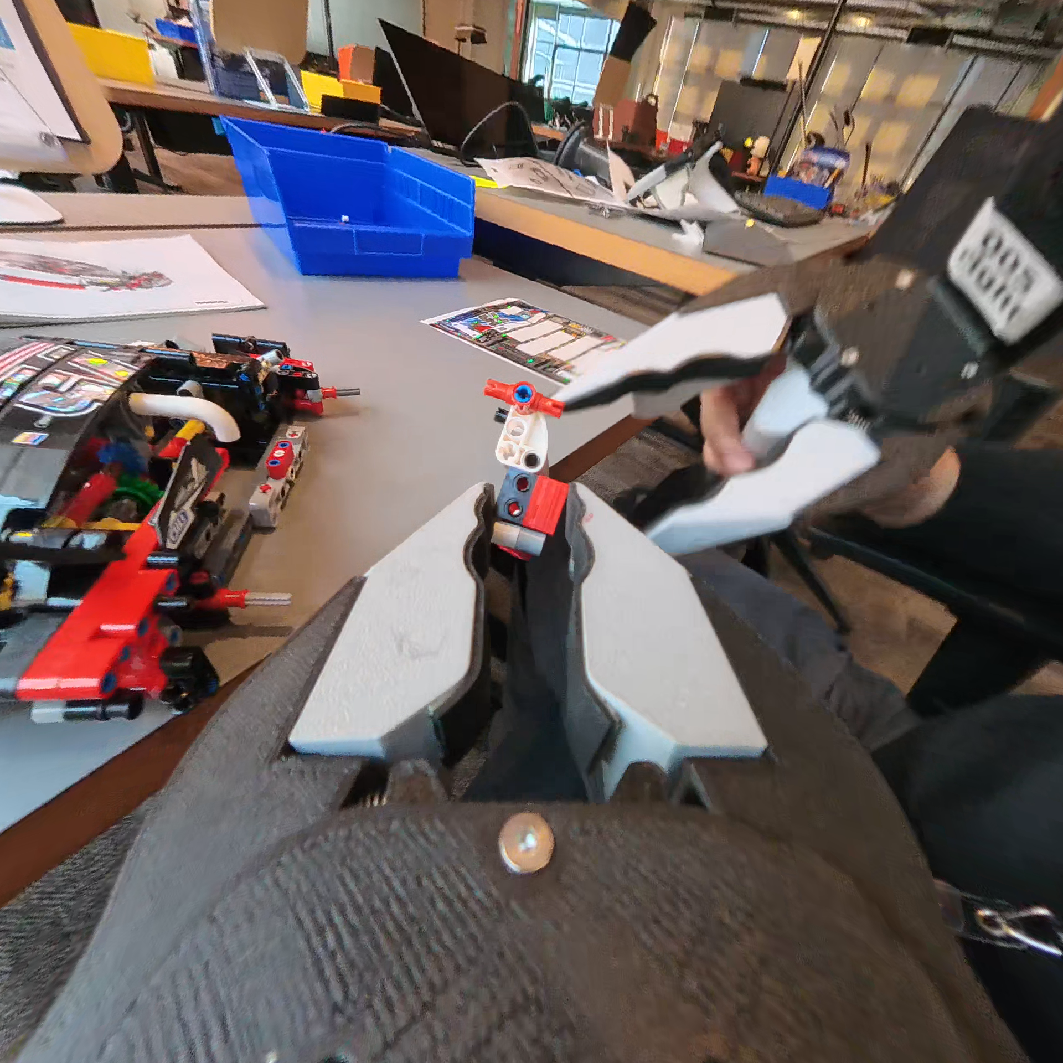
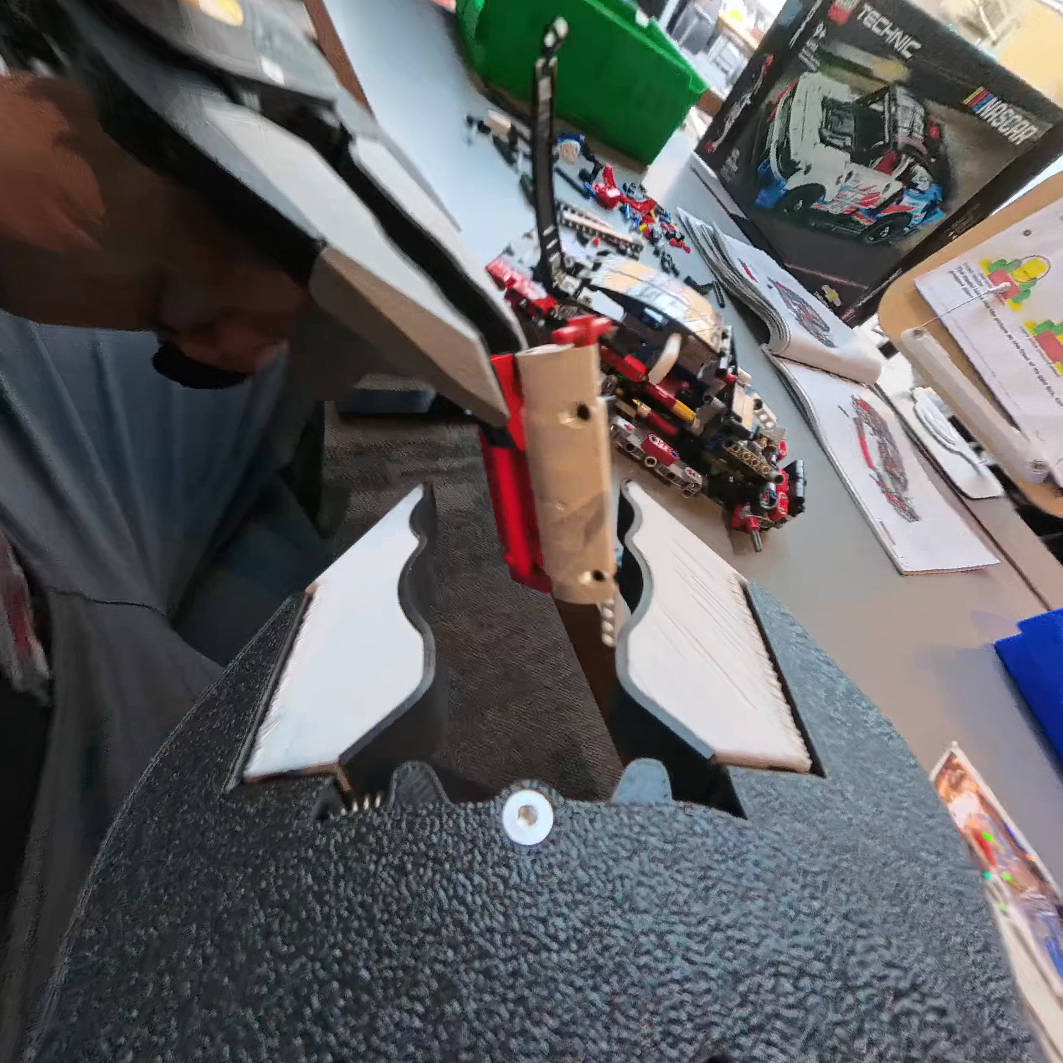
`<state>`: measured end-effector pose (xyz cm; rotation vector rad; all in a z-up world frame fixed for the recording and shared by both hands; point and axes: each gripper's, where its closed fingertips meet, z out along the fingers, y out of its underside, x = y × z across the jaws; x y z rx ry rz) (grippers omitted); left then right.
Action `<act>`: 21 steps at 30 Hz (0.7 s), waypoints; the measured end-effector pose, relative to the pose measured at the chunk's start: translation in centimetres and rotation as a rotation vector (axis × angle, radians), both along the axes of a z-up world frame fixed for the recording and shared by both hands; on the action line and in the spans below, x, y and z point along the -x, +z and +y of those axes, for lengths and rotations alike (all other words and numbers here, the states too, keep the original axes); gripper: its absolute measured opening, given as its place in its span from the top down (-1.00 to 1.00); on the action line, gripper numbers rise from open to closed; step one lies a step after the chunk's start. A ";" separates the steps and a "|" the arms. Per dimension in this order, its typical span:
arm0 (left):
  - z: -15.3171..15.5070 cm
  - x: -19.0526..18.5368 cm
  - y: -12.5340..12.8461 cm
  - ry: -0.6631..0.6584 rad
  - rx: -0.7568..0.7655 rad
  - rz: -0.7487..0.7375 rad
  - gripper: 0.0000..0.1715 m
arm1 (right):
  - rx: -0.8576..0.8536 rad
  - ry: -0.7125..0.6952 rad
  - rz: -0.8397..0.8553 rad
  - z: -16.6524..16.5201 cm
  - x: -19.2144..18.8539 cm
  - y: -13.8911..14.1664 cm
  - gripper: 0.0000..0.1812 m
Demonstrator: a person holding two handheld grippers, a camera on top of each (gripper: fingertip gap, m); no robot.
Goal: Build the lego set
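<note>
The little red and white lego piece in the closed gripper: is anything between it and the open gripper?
No. The small lego assembly sticks up from the left gripper, and the right gripper is open beside it with only air between; its upper finger nearly reaches the top.

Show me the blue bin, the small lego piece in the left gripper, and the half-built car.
blue bin [image 1: 368, 190], left wrist view, inner wall.
small lego piece [image 1: 543, 506], left wrist view, red block.
half-built car [image 1: 92, 638], left wrist view, red beam.

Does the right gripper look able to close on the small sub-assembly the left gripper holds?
Probably yes. The right gripper is open beside the small sub-assembly, whose upper part stands clear above the left gripper; nothing lies between.
</note>
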<state>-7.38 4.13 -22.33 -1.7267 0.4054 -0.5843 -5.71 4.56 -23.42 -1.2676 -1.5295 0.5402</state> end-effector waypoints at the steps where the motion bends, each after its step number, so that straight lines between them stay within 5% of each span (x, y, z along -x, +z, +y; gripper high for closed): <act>1: -0.1 -0.2 0.3 -0.002 -0.006 -0.025 0.74 | -0.044 -0.019 -0.029 -0.1 0.5 -0.7 0.24; 8: -1.4 -1.1 1.8 0.028 -0.046 -0.112 0.74 | -0.417 -0.156 -0.018 0.4 1.5 1.2 0.42; 21: -2.0 -0.5 0.4 0.062 0.082 -0.274 0.74 | -0.590 -0.125 -0.095 0.5 2.2 -0.2 0.40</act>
